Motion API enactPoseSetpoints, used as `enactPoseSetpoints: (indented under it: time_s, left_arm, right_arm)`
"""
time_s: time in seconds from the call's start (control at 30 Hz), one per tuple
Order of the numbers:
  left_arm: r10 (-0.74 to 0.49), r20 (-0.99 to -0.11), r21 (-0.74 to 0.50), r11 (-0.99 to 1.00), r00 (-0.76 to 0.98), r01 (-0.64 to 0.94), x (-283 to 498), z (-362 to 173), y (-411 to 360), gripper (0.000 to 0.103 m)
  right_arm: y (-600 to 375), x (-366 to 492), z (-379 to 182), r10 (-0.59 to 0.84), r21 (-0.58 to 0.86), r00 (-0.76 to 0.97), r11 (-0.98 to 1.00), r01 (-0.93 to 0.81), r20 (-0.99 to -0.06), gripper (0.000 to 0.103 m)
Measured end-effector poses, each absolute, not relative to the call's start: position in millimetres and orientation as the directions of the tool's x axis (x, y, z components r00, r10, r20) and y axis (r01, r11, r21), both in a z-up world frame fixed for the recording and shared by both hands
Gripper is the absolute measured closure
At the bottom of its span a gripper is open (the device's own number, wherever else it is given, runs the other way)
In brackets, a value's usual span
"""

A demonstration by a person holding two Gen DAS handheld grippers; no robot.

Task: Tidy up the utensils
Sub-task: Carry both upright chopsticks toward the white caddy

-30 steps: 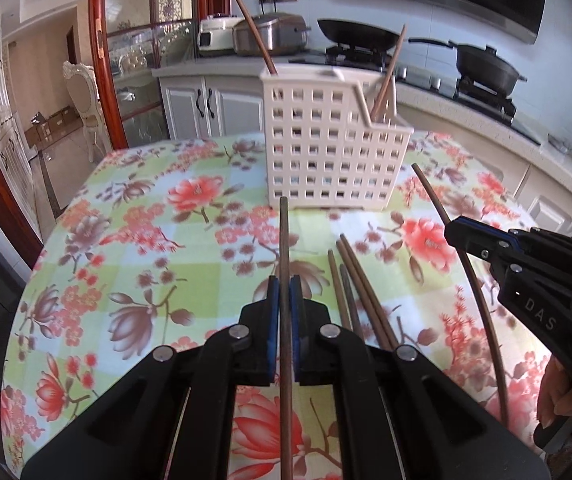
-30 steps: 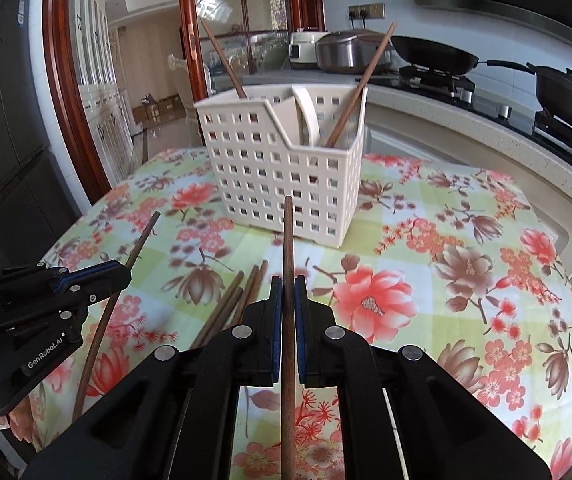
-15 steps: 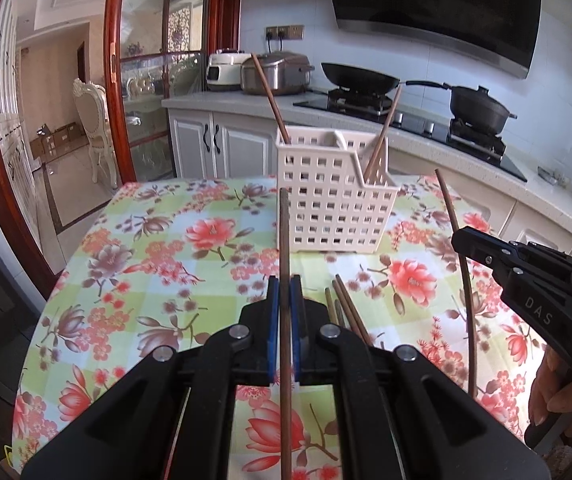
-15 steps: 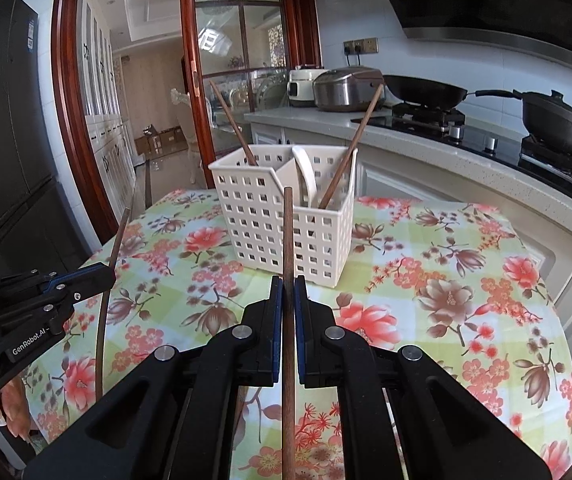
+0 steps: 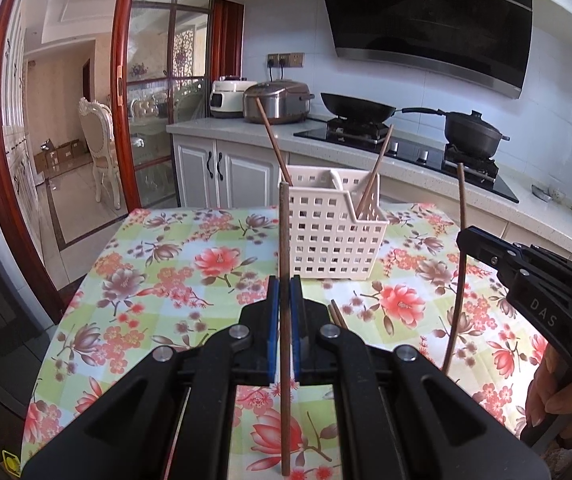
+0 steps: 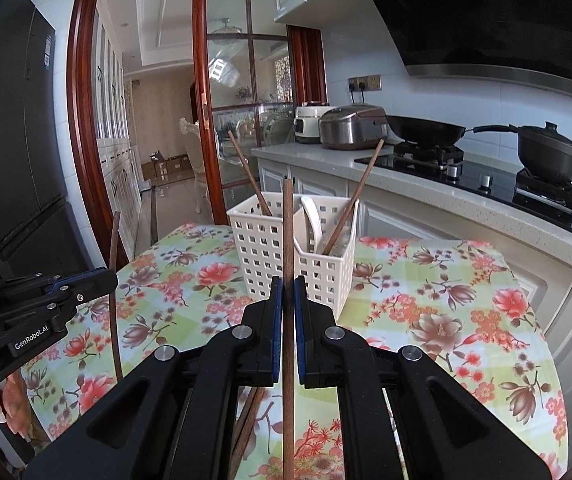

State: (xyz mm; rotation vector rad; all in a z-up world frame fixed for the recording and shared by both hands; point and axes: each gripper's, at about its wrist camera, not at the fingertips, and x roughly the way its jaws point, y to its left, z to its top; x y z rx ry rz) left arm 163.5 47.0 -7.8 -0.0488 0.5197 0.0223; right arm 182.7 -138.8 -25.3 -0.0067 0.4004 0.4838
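Floral oilcloth (image 5: 174, 264) covered table; white lattice basket (image 5: 333, 240) upright. Left gripper (image 5: 284, 300) and right gripper (image 6: 287, 304) each pinched one slim wooden chopstick (image 5: 284, 240).

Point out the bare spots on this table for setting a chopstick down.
Free: the cloth left of the white basket toward the doorway, and the table right of the basket toward the counter. Crowded: the near strip before the basket, where loose chopsticks lie.

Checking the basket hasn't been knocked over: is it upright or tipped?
Upright: the white basket stands flat on the floral tablecloth, opening upward, with two chopsticks leaning inside.
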Motion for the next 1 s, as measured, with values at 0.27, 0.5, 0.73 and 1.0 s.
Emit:
enactPoseSetpoints:
  time_s: [0.27,0.5,0.73,1.0]
  left_arm:
    - [0.021,-0.446,-0.033,0.999,0.895,-0.040,148.8,5.2,46.2,0.098]
    - [0.015,-0.440,-0.031,0.999,0.898,-0.032,142.9,9.8,43.2,0.098]
    - [0.013,-0.429,-0.025,0.999,0.903,-0.026,138.6,13.0,39.5,0.098]
    - [0.013,-0.416,-0.021,0.999,0.909,-0.024,132.6,17.6,36.6,0.098]
  right_arm:
    - [-139.7,171.7,-17.4,0.454,0.077,0.818,0.886,-0.458,-0.354,0.097]
    - [-142.5,160.7,-9.4,0.451,0.066,0.829,0.887,-0.456,-0.331,0.097]
    - [-147.9,155.0,-5.5,0.443,0.072,0.839,0.893,-0.444,-0.317,0.097]
    - [-151.0,152.8,-0.9,0.442,0.070,0.844,0.894,-0.443,-0.303,0.097]
